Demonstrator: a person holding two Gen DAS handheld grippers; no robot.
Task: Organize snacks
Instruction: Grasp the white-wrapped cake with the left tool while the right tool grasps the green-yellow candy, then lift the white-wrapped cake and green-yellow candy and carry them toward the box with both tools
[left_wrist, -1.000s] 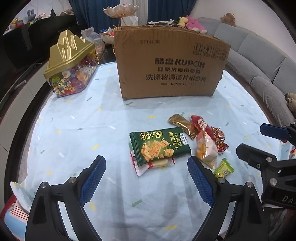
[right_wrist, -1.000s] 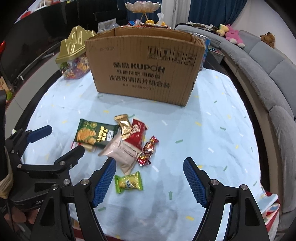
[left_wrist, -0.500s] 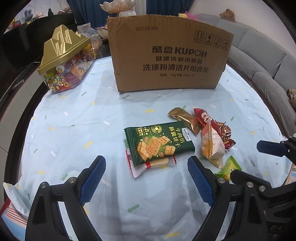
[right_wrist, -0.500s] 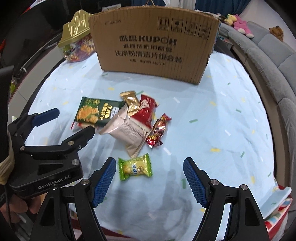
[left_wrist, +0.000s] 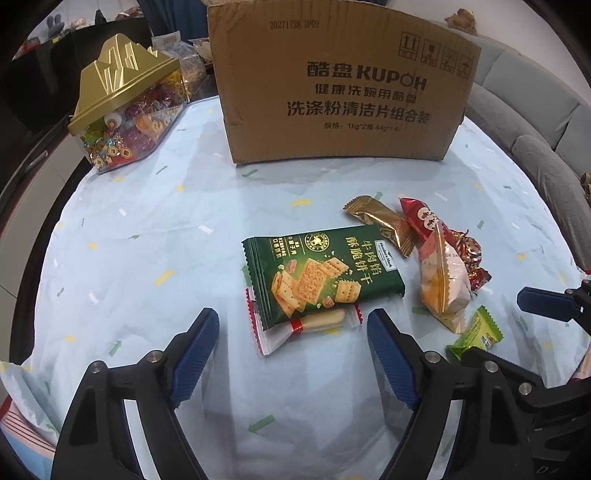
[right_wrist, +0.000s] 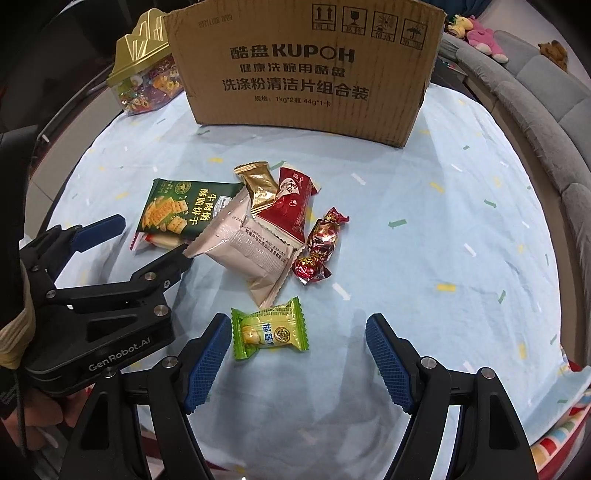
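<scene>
Nothing looks sorted yet, as far as I can judge: every snack I can see lies loose on the counter (left_wrist: 129, 229), and I cannot see into the cardboard box (right_wrist: 306, 70) standing behind them, so whether anything is already inside I cannot tell.

My left gripper (left_wrist: 291, 350) has its fingers spread wide and empty, poised just short of the green cracker pack (left_wrist: 321, 275). That pack lies flat, overlapping a clear-wrapped biscuit stick (left_wrist: 314, 325) that pokes out from under its near edge. My right gripper (right_wrist: 297, 356) is likewise spread and holds nothing; the small green candy (right_wrist: 269, 328) sits between its fingers, close against the left one, not yet pinched.

The rest of the heap lies just beyond: a pale pink pouch (right_wrist: 251, 251) leaning over the cracker pack's corner, a gold wrapper (right_wrist: 258, 186) and a red packet (right_wrist: 291, 203) overlapping behind it, and two red foil sweets (right_wrist: 321, 243) beside them. Off to the left of the box stands a gold-lidded candy jar (left_wrist: 125, 110), which looks like no part of the loose pile.

So I judge the job to be at its very start: seven or so loose items remain to be picked up and, I presume, carried to the box. The green candy and the cracker pack seem the first two in line.
</scene>
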